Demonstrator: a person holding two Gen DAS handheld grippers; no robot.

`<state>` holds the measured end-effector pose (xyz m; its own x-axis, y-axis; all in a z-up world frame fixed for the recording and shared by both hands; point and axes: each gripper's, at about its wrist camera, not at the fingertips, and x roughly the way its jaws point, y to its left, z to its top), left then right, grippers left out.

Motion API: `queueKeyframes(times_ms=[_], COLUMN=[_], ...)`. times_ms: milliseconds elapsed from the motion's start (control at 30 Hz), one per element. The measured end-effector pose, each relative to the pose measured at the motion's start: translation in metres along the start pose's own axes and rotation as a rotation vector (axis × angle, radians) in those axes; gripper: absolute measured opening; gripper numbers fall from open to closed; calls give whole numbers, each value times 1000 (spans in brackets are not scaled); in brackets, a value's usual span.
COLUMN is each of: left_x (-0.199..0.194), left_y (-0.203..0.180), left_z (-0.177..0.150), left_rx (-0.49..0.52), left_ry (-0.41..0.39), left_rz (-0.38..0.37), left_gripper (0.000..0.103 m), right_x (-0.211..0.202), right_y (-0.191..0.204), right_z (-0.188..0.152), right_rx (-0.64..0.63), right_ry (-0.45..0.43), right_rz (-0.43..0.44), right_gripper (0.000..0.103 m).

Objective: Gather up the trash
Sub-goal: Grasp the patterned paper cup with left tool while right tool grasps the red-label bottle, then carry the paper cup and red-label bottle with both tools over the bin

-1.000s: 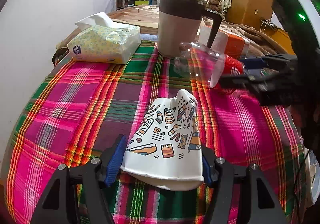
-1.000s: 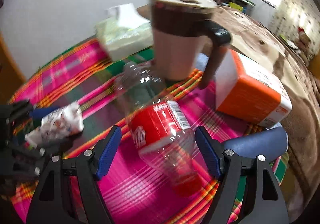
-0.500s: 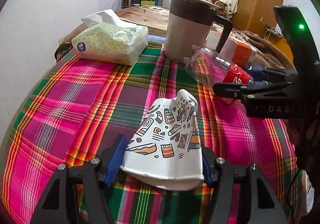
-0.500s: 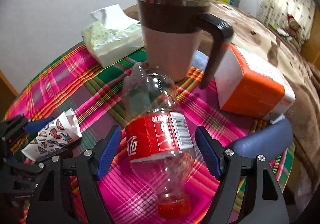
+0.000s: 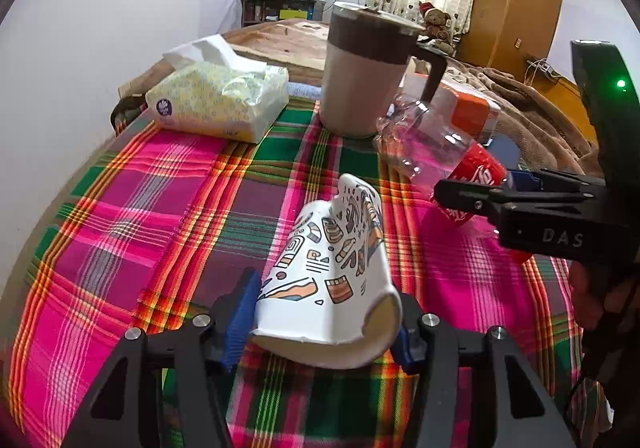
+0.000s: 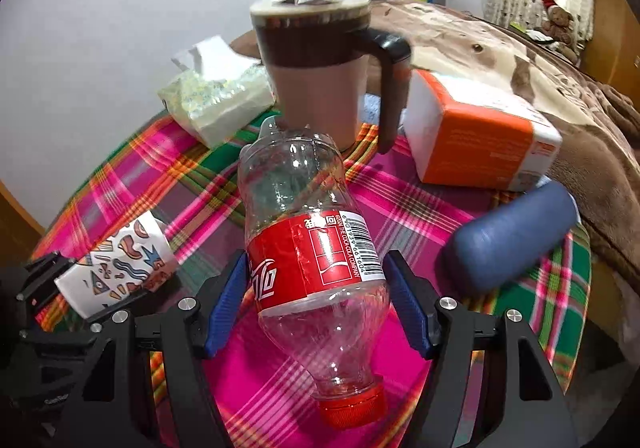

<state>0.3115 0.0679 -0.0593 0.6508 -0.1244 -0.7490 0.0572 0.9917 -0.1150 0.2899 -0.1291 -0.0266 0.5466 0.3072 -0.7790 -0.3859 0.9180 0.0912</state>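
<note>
Both claws have just been closing. Left claw (image 5: 320,324) pinches the crumpled paper cup (image 5: 332,272) near my edge of the plaid bench (image 5: 120,215); right claw (image 6: 316,304) now squeezes the empty cola bottle (image 6: 312,244), cap toward me, in front of the brown jug (image 6: 320,67).

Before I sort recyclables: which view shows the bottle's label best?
Right wrist view: the bottle lies centred between its jaws, label and barcode facing the camera. Left wrist view shows only its clear end and part of the label behind the other gripper.
</note>
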Motion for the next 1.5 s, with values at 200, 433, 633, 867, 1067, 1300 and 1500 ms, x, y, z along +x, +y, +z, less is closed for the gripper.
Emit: queueKeyframes(times_ms=[200,433,633,867,1067,1300,1500], left_x=[-13,-40,-72,-102,-119,-134,-139], left_y=[-3,-16,-41,-73,-104,-151,-194], left_z=[-7,-17,-27,-40,-53,-68,-79], left_rx=[-17,12,59,110,167,249,300], left_ry=[-6,-47,-87,-116,-129,-144,-146], left_rz=[-21,-18,-43,-98,-150,-225,-299], left_gripper=[54,54,55,55,55,55,55], right_x=[-25,-57,-92,-132,-163,-194,-217], right_y=[-3,-4,-7,-19,-27,-46,-63], right_z=[-18,-37,-55,-82,-108,-143,-169], right_rx=[51,89,121,176,213,288,339], right_ry=[-38,-95,-144,-181,-207,-224,-228], right_rz=[-20,-18,-48,-110,-155,-228,-317], right_gripper=[70,70,70,70,70,70,70])
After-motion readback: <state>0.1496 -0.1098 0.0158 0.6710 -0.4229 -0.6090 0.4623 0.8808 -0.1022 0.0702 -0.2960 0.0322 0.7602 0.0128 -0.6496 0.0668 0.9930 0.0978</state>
